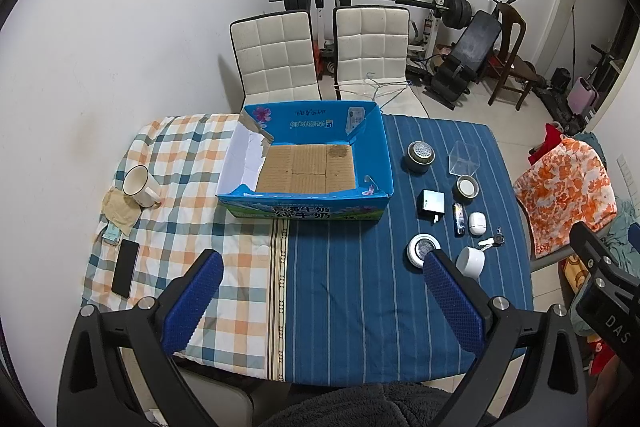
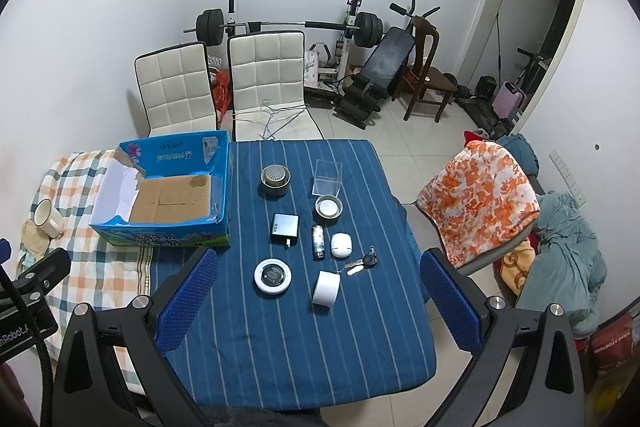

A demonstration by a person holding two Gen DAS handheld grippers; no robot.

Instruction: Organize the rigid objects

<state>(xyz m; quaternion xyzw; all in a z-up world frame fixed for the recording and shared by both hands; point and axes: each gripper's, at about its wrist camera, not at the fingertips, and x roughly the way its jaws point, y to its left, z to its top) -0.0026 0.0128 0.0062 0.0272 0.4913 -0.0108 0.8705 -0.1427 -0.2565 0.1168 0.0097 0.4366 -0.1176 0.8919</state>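
both grippers hang above the near edge of the table [image 2: 360, 367], empty, so the step in hand reads as the first pick.

the right gripper [image 2: 318, 301] has its blue pads spread wide with nothing between them. the left gripper [image 1: 323, 301] is equally spread and holds nothing.

nearest the right gripper, toward the near right part of the table, lie the round white disc [image 2: 273, 275] and the white cylinder [image 2: 326, 287] tipped on its side. just beyond the cylinder sits a key bunch [image 2: 365, 262].

further in come the dark charger block [image 2: 285, 226], a slim lighter-like stick [image 2: 318, 242] and a white oval case [image 2: 341, 245], near one another but apart.

toward the far edge are a small round tin [image 2: 328, 207], a clear plastic box [image 2: 327, 177] and a metal-topped round pot [image 2: 275, 179].

the open blue carton [image 1: 384, 163] stands at the middle of the far edge, its cardboard floor bare; i judge it the place for the things.

to do the pick well, i would start with the disc or the cylinder, since they are closest. come down from above with the pads either side of the widest part. the cylinder may roll, so close across its curved wall, not along it.

the mug [image 1: 138, 185] and phone [image 1: 125, 267] at the left edge stay out of the way.
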